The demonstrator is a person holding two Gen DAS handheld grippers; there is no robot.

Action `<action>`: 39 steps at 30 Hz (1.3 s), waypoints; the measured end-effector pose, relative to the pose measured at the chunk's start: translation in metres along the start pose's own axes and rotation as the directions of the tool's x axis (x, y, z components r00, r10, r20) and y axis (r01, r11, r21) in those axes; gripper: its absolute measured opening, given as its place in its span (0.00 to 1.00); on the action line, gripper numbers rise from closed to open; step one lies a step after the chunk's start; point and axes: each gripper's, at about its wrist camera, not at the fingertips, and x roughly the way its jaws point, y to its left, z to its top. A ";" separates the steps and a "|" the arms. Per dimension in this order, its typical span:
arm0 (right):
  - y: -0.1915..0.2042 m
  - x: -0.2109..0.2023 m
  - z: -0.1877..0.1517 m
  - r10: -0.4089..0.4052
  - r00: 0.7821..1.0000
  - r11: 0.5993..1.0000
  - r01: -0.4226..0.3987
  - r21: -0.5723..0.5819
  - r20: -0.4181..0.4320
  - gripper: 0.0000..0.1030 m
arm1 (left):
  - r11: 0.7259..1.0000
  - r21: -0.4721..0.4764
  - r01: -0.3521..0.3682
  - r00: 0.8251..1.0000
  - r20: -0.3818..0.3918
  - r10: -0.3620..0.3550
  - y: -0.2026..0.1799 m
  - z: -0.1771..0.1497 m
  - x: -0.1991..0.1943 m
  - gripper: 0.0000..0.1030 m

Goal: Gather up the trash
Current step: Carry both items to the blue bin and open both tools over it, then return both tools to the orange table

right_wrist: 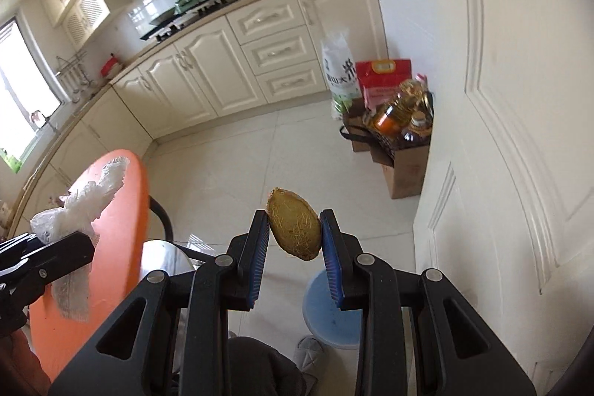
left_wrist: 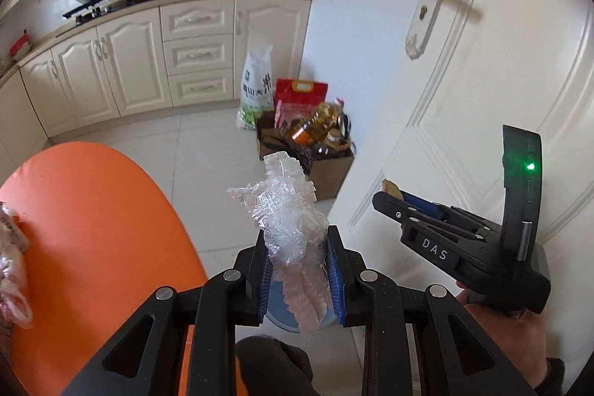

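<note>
Crumpled clear plastic wrap [left_wrist: 293, 229] is being held between the jaws of the left gripper [left_wrist: 299, 270], above the blue bin [left_wrist: 282, 303] beside the orange counter [left_wrist: 92, 229]. Fibrous yellow pit [right_wrist: 294, 224] is being clamped by the right gripper [right_wrist: 295, 240] above the floor [right_wrist: 230, 166], near the bin.

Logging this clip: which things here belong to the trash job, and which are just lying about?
Job: plastic wrap in left gripper; mango pit in right gripper; blue bin.
Lying about: rice bag, oil bottles, orange table.
</note>
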 end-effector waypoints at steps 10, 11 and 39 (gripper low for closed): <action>-0.079 0.104 -0.044 -0.007 0.978 0.985 0.043 0.168 -0.208 0.28 | 0.999 0.020 0.044 0.939 -0.343 -0.034 -0.004 0.033 0.205 0.22; -0.084 0.113 -0.047 0.001 0.975 0.982 0.042 0.187 -0.222 0.28 | 0.999 0.022 0.038 0.931 -0.365 -0.027 -0.005 0.038 0.222 0.23; -0.111 0.066 -0.050 0.068 0.991 0.896 -0.009 0.445 -0.115 1.00 | 0.985 0.111 -0.135 0.967 -0.201 0.155 -0.026 0.099 0.234 0.98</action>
